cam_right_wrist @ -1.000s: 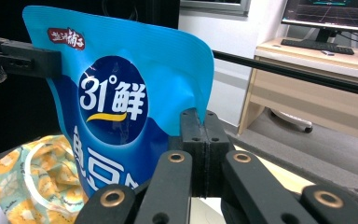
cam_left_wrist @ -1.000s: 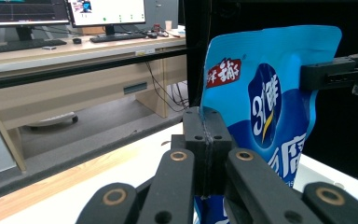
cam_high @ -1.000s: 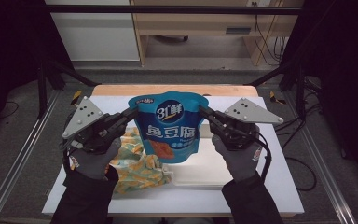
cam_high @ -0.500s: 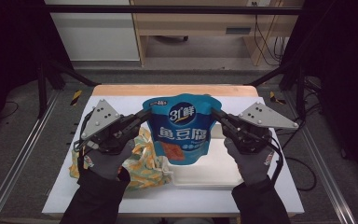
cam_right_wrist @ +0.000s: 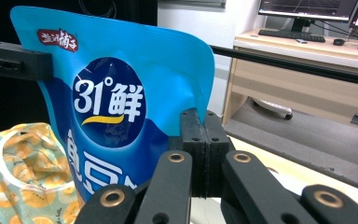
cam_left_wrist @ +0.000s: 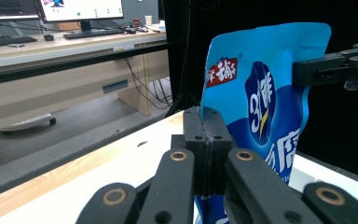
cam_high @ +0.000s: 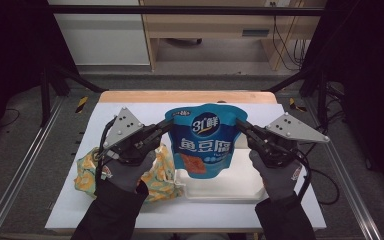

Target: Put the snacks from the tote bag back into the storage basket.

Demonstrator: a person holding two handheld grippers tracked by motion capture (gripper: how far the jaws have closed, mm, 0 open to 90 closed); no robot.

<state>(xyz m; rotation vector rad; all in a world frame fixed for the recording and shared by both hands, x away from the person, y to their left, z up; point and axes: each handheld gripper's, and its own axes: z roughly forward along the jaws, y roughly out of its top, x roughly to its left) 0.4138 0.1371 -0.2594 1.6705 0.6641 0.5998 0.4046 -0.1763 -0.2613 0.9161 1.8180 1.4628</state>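
Note:
A blue snack pouch with white lettering hangs upright over the table, held by its two upper corners. My left gripper is shut on the pouch's left top corner; in the left gripper view its jaws pinch the pouch edge. My right gripper is shut on the right top corner, and its own view shows the pouch edge clamped between the closed jaws. The pouch's bottom hangs just above a white tray.
A yellow-green patterned bag lies on the white table at the left, under my left hand. The white tray sits front and centre. A wooden strip runs along the table's far edge. Dark frame rails flank both sides.
Both hands have carried the pouch toward the near side and a little lower, over the white tray. Both grips on the top corners are unchanged.

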